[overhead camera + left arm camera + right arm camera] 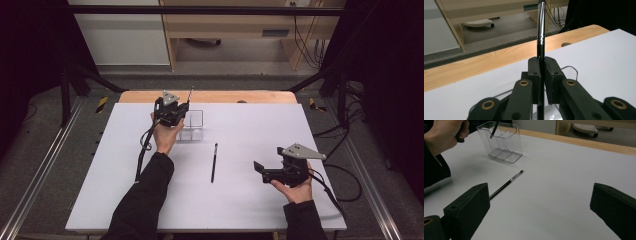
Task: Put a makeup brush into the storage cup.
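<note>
My left gripper (541, 67) is shut on a thin black brush (540, 25) with a silver ferrule, held upright between its pads. In the high view the left gripper (181, 111) hovers at the clear divided box (196, 131), and the held brush (190, 94) sticks up above it. In the right gripper view the held brush's lower end (495, 128) dips into the top of the clear box (506, 147). A second black brush (214, 162) (505, 185) lies flat on the white table. My right gripper (267, 159) (539, 202) rests low at the right, open, with nothing between its jaws.
The white sheet (240, 200) covers the table, with a wooden edge (225, 96) at the far side. Cables trail from both grippers. Dark frame posts stand at the left and right. A hand and dark sleeve (439, 142) show beside the box.
</note>
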Demonstrator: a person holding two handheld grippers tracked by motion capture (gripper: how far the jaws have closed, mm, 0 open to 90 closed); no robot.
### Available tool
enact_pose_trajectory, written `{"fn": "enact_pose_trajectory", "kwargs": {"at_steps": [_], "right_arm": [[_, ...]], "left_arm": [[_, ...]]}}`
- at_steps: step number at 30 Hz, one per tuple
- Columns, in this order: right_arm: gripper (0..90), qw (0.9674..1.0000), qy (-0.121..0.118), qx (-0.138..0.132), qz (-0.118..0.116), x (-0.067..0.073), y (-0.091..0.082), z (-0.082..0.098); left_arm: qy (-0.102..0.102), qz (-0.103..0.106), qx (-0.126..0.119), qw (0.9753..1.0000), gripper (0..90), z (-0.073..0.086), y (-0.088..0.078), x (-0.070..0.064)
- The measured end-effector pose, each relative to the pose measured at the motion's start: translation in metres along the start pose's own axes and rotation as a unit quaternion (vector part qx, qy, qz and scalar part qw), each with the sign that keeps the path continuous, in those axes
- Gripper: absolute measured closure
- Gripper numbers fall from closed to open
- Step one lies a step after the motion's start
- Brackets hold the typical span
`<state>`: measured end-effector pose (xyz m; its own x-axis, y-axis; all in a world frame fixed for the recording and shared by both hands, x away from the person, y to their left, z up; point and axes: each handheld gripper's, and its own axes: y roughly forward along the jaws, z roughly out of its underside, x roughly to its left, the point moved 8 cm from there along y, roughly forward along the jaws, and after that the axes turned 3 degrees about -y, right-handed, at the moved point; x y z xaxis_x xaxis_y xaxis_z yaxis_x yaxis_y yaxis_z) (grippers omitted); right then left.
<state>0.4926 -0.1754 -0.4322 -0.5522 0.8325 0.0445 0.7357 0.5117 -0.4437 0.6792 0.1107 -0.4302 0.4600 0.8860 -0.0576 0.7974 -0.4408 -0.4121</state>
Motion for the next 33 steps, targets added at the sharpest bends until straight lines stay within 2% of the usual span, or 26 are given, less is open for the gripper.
{"fn": "enact_pose_trajectory", "kwargs": {"at_steps": [9,18,23,28,31,33], "right_arm": [[3.3,1.0000,-0.001,0.001,0.001,0.000,0.001,0.001],[3.4,1.0000,0.001,0.000,-0.001,0.002,0.002,0.000],[3.4,1.0000,0.001,0.000,-0.001,0.003,0.002,0.000],[3.3,1.0000,0.003,-0.003,-0.001,0.003,0.001,-0.002],[3.3,1.0000,0.001,-0.007,-0.001,0.004,-0.001,-0.003],[3.3,1.0000,0.002,-0.008,-0.001,0.004,-0.002,-0.004]], "left_arm": [[0.006,0.001,0.010,0.9999,83.2,0.015,0.000,-0.001],[0.013,-0.003,0.022,0.9997,83.0,0.022,-0.005,0.001],[0.022,0.004,0.034,0.9992,82.5,0.026,-0.011,0.000],[0.015,0.009,0.030,0.9994,75.6,0.024,-0.018,0.000],[0.010,0.014,0.020,0.9997,71.2,0.020,-0.032,0.000],[0.007,0.017,0.018,0.9997,69.2,0.019,-0.035,-0.001]]}}
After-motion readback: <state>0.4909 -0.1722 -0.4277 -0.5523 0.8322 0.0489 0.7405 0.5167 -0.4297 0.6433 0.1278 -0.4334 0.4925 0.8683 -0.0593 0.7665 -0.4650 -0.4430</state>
